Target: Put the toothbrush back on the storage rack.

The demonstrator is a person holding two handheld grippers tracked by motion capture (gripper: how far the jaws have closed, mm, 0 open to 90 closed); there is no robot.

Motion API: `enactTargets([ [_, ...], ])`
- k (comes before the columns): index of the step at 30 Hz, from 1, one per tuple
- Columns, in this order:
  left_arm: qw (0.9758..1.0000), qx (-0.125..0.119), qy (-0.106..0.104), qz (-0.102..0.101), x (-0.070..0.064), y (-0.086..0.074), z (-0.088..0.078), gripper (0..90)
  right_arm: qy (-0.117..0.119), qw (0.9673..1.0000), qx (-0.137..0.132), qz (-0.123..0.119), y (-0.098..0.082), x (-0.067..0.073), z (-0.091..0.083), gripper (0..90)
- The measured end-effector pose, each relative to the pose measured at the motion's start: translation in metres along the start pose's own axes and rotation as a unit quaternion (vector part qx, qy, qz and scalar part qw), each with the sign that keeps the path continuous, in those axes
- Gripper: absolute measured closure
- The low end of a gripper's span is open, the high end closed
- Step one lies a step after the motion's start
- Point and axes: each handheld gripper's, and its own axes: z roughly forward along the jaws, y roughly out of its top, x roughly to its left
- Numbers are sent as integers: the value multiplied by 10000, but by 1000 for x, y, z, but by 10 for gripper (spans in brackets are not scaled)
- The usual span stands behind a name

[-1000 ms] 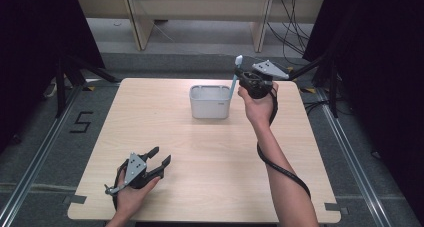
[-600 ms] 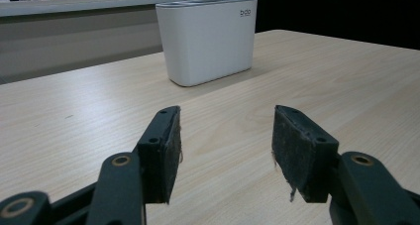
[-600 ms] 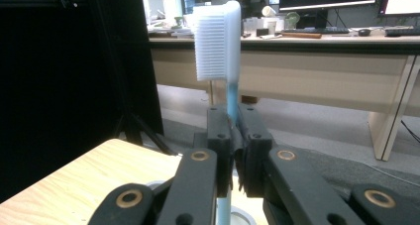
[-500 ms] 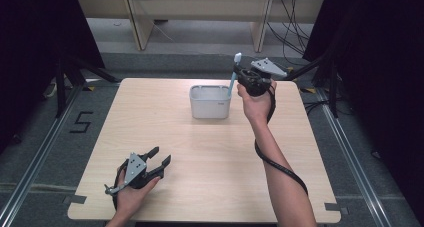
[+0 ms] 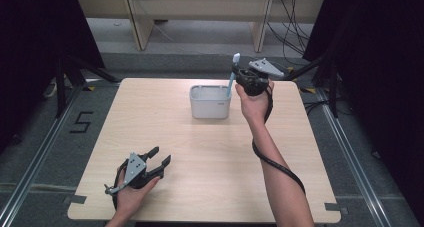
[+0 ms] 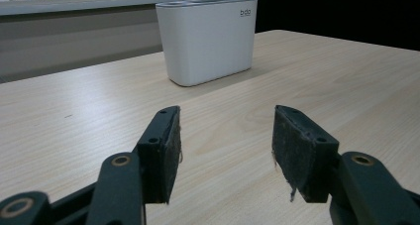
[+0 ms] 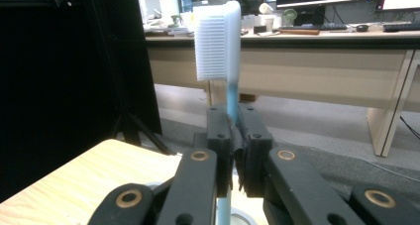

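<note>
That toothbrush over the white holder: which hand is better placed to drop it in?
Right. Its claw already grips the toothbrush above the holder; the left claw sits open, far off.

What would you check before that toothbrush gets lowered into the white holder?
1. Grip: right gripper is shut on the toothbrush handle, just below the head: ok.
2. Orientation: bristle head up, handle pointing down: ok.
3. Alignment: in the high view the handle end sits at the white holder's right rim; whether it is over an opening: cannot tell.
4. Holder standing upright on the table: ok.
5. Left gripper open, holding nothing, resting near the front of the table, well away from the holder: ok.
</note>
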Motion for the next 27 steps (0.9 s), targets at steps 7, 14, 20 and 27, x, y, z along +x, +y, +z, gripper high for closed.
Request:
enactTargets([
  [7,10000,-2,-1,-7,0,0,0,441,25,10000,30,25,-2,-1,3,862],
  [14,10000,-9,-2,-5,0,0,0,442,-21,10000,43,-7,-6,-1,7,861],
  [20,10000,-10,-5,-5,0,0,0,442,-5,9999,87,52,-9,0,9,861],
  [27,10000,-11,-6,-5,0,0,0,442,-15,9999,126,18,-13,0,11,861],
])
